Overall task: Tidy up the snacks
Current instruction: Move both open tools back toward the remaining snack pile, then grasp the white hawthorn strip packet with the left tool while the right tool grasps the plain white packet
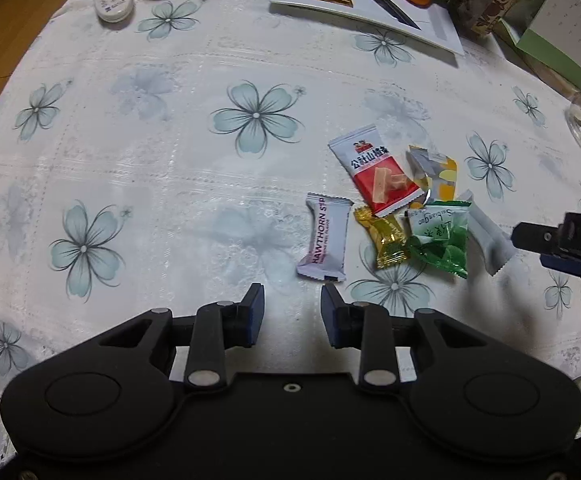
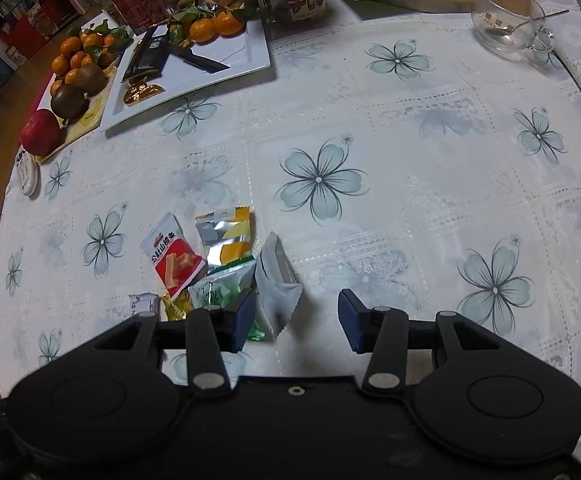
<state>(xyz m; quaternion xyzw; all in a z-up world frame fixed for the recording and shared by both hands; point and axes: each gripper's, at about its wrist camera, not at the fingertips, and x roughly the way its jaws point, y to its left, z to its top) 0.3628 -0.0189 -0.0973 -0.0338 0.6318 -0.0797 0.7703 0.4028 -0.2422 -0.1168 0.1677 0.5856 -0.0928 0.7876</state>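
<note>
Scattered in a loose heap on the flowered tablecloth (image 1: 170, 152), the snacks (image 1: 402, 208) are seen unsorted, so the task is judged barely begun. A white Hawthorn bar (image 1: 324, 238) is found just beside the pile, while a red packet (image 1: 374, 176), a gold candy (image 1: 386, 242), a green sachet (image 1: 438, 240), a yellow-silver wrapper (image 1: 434, 172) and a plain white pouch (image 2: 276, 284) are overlapped or touching. Nothing is gripped: the left gripper (image 1: 292, 304) is held above bare cloth just short of the Hawthorn bar, jaws apart and empty; the right gripper (image 2: 298, 312) is hung over the pile's edge, jaws apart, the white pouch seen between them but not pinched. Every piece is left to be picked and placed. As for containers, a white tray (image 2: 246, 56) at the far side is loaded with oranges (image 2: 214, 26), gold coins (image 2: 142, 92), a dark packet (image 2: 146, 58) and a knife (image 2: 202, 62); a yellow mat (image 2: 86, 120) is topped with kiwis (image 2: 78, 88) and an apple (image 2: 40, 132); a glass bowl (image 2: 506, 20) is shown with only a spoon inside.
</note>
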